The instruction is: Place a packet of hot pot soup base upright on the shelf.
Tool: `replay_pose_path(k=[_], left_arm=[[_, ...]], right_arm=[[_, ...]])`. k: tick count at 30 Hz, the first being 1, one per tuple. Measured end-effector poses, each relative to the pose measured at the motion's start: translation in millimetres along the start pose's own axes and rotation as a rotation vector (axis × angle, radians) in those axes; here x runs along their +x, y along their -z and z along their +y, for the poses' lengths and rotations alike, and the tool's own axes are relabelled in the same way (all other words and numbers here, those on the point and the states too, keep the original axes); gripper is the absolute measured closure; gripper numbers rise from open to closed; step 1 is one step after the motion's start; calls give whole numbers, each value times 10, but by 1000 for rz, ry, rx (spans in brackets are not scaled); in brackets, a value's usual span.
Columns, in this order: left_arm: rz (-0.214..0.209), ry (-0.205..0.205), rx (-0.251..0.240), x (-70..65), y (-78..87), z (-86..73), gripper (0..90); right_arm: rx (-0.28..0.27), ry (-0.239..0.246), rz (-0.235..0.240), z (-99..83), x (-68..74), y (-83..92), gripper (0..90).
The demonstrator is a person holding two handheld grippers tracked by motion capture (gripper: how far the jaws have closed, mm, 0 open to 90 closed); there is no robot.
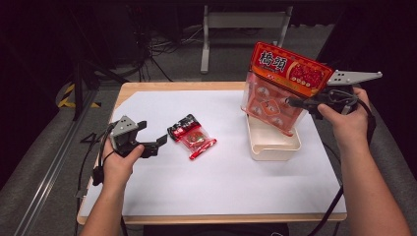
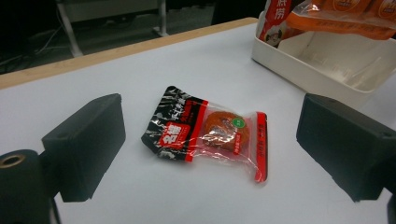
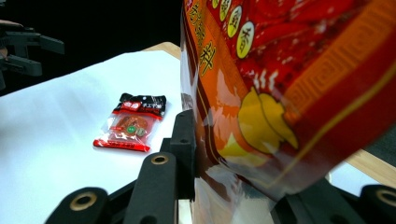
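A large red and orange snack bag (image 1: 280,88) hangs over the white tray (image 1: 273,146), its lower end inside the tray. My right gripper (image 1: 301,103) is shut on the bag's right edge; in the right gripper view the bag (image 3: 289,93) sits between the jaws. A small red and black packet (image 1: 192,135) lies flat on the white sheet. My left gripper (image 1: 153,137) stands open just left of it, low over the table. In the left gripper view the small packet (image 2: 210,133) lies between and beyond the two wide-apart jaws, untouched.
A white sheet (image 1: 211,187) covers the wooden table (image 1: 142,88). The tray's corner (image 2: 299,65) shows at the upper right of the left gripper view. Cables and a table frame (image 1: 206,44) sit on the floor behind.
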State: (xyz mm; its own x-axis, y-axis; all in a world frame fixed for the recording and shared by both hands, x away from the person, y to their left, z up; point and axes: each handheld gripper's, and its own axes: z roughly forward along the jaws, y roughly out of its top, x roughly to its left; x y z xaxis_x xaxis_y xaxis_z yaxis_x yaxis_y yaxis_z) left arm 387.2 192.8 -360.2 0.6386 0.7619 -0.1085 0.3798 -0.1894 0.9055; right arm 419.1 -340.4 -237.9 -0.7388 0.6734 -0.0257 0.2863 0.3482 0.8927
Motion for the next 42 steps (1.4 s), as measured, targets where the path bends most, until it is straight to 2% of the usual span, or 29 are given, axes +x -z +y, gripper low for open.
replay_pose_path(k=[13,20,36,42], left_arm=[[-19,-9,16,12,-47,-26,88],[-23,-11,26,14,-70,-38,88],[-32,-14,34,17,-80,-51,87],[-39,-14,37,11,-88,-50,86]], right_arm=[[20,-23,-35,-151,-109,-97,708],[33,-19,-64,-208,-134,-105,708],[93,-30,-81,-328,-118,-258,707],[94,-41,-77,-372,-124,-293,707]])
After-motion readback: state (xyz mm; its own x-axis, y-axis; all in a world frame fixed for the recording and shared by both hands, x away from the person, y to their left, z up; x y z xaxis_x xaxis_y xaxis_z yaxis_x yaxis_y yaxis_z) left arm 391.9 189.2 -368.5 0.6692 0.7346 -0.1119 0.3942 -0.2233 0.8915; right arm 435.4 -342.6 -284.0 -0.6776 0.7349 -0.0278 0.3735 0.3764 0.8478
